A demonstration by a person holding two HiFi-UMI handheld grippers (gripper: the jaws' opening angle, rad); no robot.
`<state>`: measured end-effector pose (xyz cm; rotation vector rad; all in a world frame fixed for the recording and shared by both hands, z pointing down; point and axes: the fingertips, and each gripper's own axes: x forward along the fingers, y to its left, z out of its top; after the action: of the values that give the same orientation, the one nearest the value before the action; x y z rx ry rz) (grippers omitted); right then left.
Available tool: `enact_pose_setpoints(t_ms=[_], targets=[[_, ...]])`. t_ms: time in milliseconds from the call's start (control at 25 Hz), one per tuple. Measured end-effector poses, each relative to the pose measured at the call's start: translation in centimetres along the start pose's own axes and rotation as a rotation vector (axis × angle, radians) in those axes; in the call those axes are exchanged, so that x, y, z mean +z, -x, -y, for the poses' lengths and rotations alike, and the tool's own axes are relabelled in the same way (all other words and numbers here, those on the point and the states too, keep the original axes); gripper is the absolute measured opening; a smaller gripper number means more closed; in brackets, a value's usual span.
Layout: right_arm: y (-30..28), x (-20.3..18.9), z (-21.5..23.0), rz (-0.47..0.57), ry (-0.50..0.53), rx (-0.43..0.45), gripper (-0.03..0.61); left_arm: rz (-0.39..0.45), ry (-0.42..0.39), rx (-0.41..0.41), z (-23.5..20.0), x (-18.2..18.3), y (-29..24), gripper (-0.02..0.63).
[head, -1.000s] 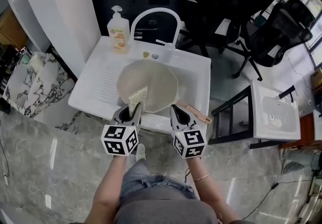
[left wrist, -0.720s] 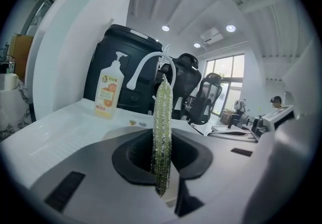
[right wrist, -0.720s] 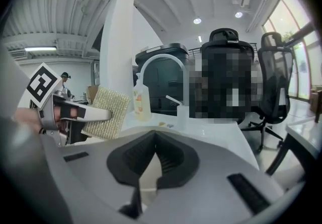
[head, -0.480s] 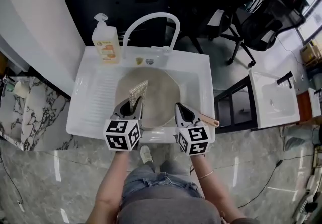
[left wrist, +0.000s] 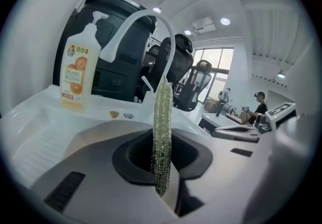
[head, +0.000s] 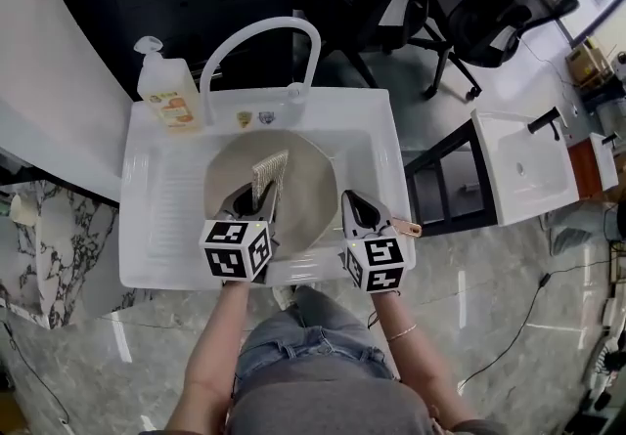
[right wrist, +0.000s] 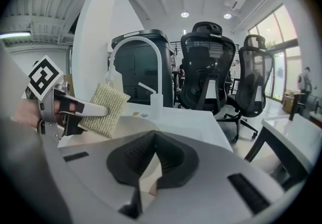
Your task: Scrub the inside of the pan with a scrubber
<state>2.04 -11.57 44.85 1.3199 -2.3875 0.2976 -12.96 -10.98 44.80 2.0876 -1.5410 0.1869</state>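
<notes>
A round beige pan (head: pixel 303 191) lies in the white sink (head: pixel 377 145), its copper-coloured handle (head: pixel 403 226) pointing right. My left gripper (head: pixel 256 204) is shut on a flat yellow-green scrubber (head: pixel 269 173), which it holds on edge over the left middle of the pan. The left gripper view shows the scrubber (left wrist: pixel 162 132) upright between the jaws. My right gripper (head: pixel 356 207) is at the pan's right rim, shut on the handle where it meets the pan. In the right gripper view a tan strip shows between the nearly touching jaws, with the scrubber (right wrist: pixel 103 109) at the left.
An arched white faucet (head: pixel 259 40) and a soap pump bottle (head: pixel 168 91) stand at the sink's back edge. The ribbed drainboard (head: pixel 161 198) is left of the pan. A second white basin (head: pixel 533 164) on a black frame stands to the right, with office chairs (head: pixel 499 3) behind.
The left gripper has carried the scrubber from the pan's near left rim farther in over the pan. The right gripper has kept its place at the handle. The head view has shifted.
</notes>
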Motion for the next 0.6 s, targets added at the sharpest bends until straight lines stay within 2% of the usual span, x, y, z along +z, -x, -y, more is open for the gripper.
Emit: enact_pose_setpoints(t_ms=[280, 600], targets=[[-0.8, -1.1, 2.8, -0.041, -0.055, -0.054, 0.011, -0.102, -0.017, -0.083, 2.1, -0.9, -4.7, 0.067], [-2.3, -2.1, 4.7, -0.081, -0.101, -0.076, 0.011, -0.238, -0.05, -0.19, 4.4, -3.8, -8.2, 0.067]])
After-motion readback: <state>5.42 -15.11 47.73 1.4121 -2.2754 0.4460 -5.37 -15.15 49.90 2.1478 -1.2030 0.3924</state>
